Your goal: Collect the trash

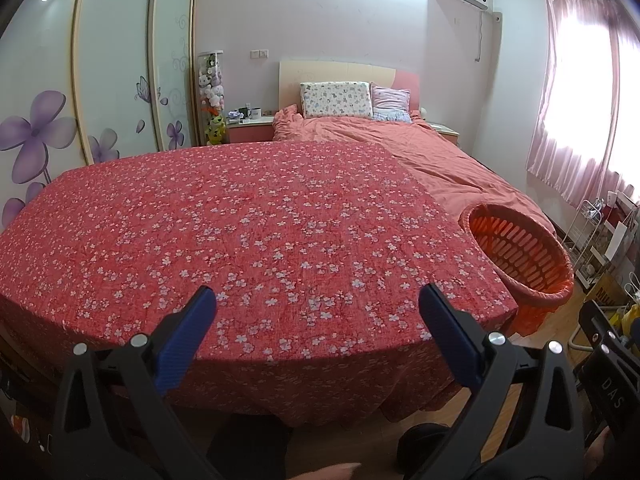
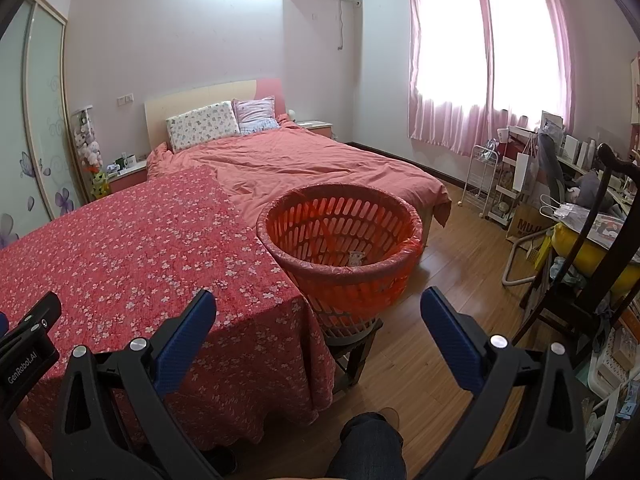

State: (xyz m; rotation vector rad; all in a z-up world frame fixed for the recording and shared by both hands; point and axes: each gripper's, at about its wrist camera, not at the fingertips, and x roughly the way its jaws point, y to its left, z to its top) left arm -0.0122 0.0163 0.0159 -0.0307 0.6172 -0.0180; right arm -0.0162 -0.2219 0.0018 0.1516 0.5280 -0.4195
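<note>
Orange slatted basket (image 2: 340, 240) lined with a thin red bag, perched on a small dark stool (image 2: 352, 344) just beside the corner of the bench (image 2: 132, 248), itself draped in a red flowered cloth. Inside the basket, one small pale scrap (image 2: 355, 258) near the bottom; too small to identify. Left hand-held gripper (image 1: 318, 306) spread wide above the cloth on the side away from the basket, holding nothing, touching nothing. Right hand-held gripper (image 2: 318, 306) equally wide, empty, hovering just short of the basket's near rim. Beyond the basket, a bed (image 2: 312, 168) with a pink quilt. Basket base hidden by its own wall; stool legs partly cut off behind a dark trouser knee (image 2: 368, 448).
</note>
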